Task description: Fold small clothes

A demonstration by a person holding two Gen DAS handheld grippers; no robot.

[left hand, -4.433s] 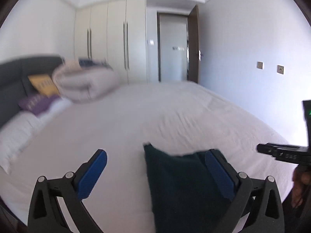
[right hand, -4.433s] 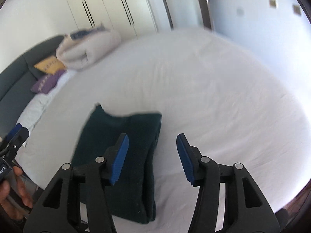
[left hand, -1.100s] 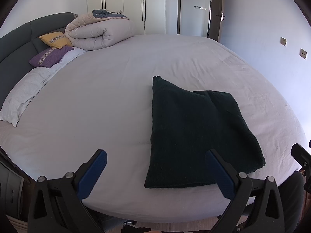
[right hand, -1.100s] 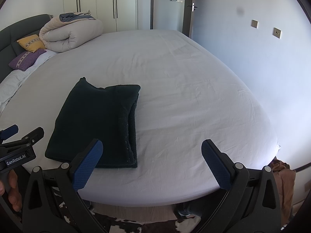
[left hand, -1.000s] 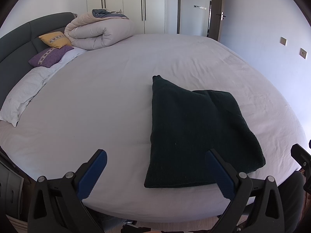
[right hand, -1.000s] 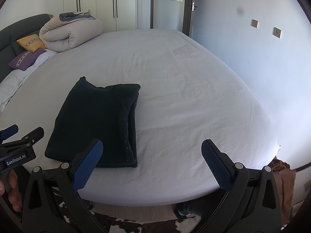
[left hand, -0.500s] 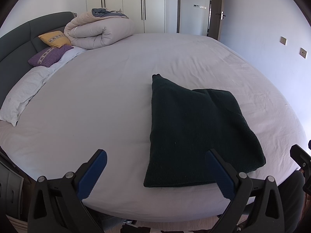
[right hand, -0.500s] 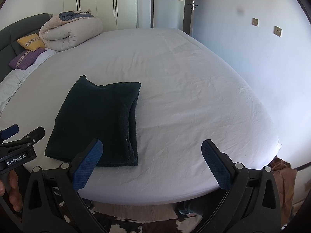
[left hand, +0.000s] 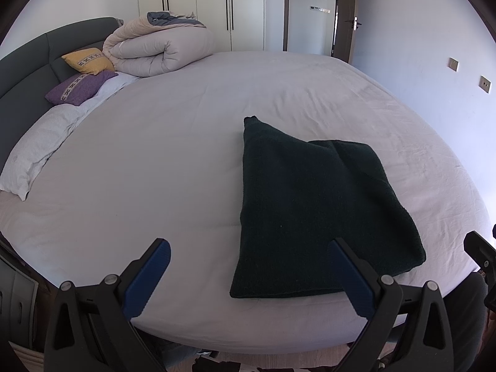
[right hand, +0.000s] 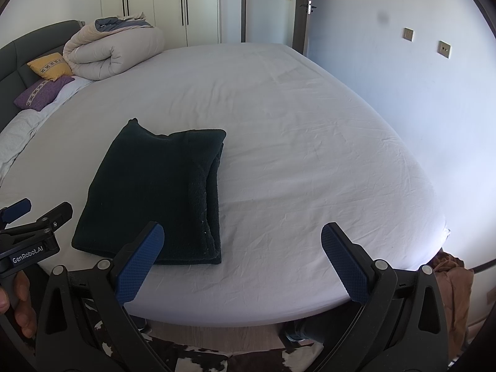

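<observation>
The big white bed (left hand: pixel 173 161) fills most of what I see, and its sheet is smooth with only little wrinkles. On it, near the front edge, lies the dark green sweater (right hand: pixel 155 192), folded into a thick flat stack with its layers showing along the right side. One corner at the back pokes up a bit. I think the fold is just about done, so the best thing now is to leave it flat, and maybe press that back corner down softly so the stack looks neat. If I push too hard the layers could slide apart, so I would go slow. At the far left corner of the bed sits a rolled-up blanket (left hand: pixel 161 49), with a yellow pillow (left hand: pixel 86 63) and a purple pillow (left hand: pixel 80 88) beside it. Behind the bed are tall white closets (right hand: pixel 155 3) and a door (right hand: pixel 299 12). My left gripper (left hand: pixel 251 282) is spread wide and holds nothing; it hangs just off the front edge of the bed. My right gripper (right hand: pixel 245 263) is spread wide too, empty, off the same edge.
</observation>
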